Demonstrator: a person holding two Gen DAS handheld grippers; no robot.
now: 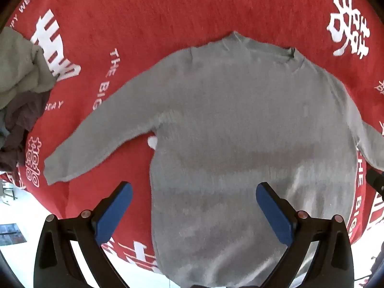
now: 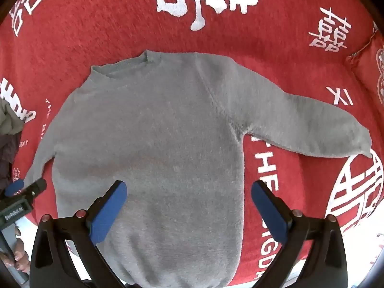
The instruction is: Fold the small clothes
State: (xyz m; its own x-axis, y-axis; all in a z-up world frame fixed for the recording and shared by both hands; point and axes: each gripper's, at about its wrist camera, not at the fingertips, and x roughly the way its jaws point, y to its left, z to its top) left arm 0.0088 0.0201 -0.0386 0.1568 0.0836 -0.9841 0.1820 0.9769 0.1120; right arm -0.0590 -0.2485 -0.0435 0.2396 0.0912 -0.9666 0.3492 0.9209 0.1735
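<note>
A small grey knit sweater [image 1: 240, 124] lies flat on the red cloth, neck away from me, both sleeves spread out to the sides. It also shows in the right wrist view [image 2: 153, 139]. My left gripper [image 1: 194, 189] is open and empty above the sweater's lower left part, near the hem. My right gripper [image 2: 188, 188] is open and empty above the lower right part of the body. The left gripper's tip [image 2: 28, 189] shows at the left edge of the right wrist view, by the left sleeve's cuff.
The red cloth [image 1: 168, 19] with white lettering covers the table. A pile of other clothes [image 1: 21, 72], pale green and dark maroon, sits at the far left. The table's front edge and the floor [image 1: 14, 216] are just below the hem. A red cushion [image 2: 369, 72] lies at the right.
</note>
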